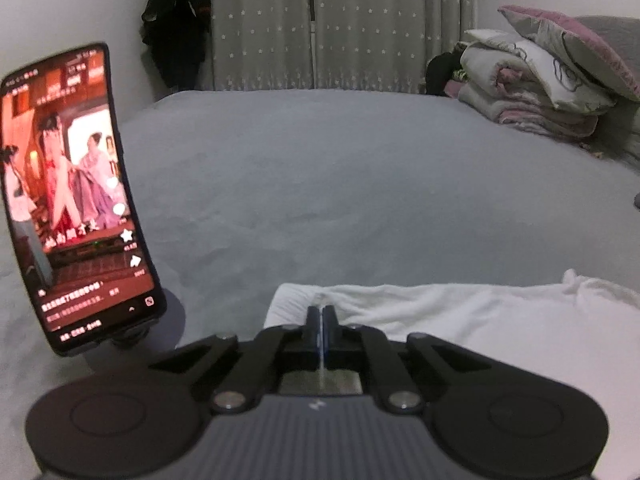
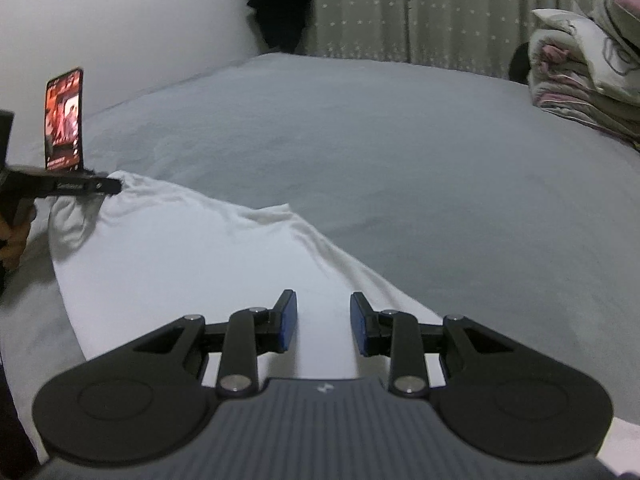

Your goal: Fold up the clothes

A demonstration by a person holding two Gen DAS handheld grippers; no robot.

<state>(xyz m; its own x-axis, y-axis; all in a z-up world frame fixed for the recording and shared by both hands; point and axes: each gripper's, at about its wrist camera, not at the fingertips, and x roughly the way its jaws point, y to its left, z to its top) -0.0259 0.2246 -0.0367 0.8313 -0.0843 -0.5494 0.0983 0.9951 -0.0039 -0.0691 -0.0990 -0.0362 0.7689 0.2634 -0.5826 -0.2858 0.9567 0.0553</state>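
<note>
A lit phone (image 1: pixel 76 196) stands propped near the bed's (image 1: pixel 340 184) left edge. Folded quilts and pillows (image 1: pixel 556 80) are stacked at its far right corner. Starred curtains (image 1: pixel 340 24) hang beyond its far edge, beside dark clothing (image 1: pixel 178 20).

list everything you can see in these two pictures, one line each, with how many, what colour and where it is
white garment: one, white, spread on the bed's near part
bed: one, grey sheet, fills the middle
phone: one, black with a lit reddish screen, propped upright on the bed at the left
folded bedding: one pile, cream and pink, far right on the bed
curtains: one set, grey with pale stars, behind the bed
dark clothing: one bundle, black, hanging by the wall left of the curtains
left gripper: one, black with blue pads, shut on the garment's far left edge
right gripper: one, black with blue pads, open above the garment
hand: one, at the far left edge, holding the left gripper
</note>
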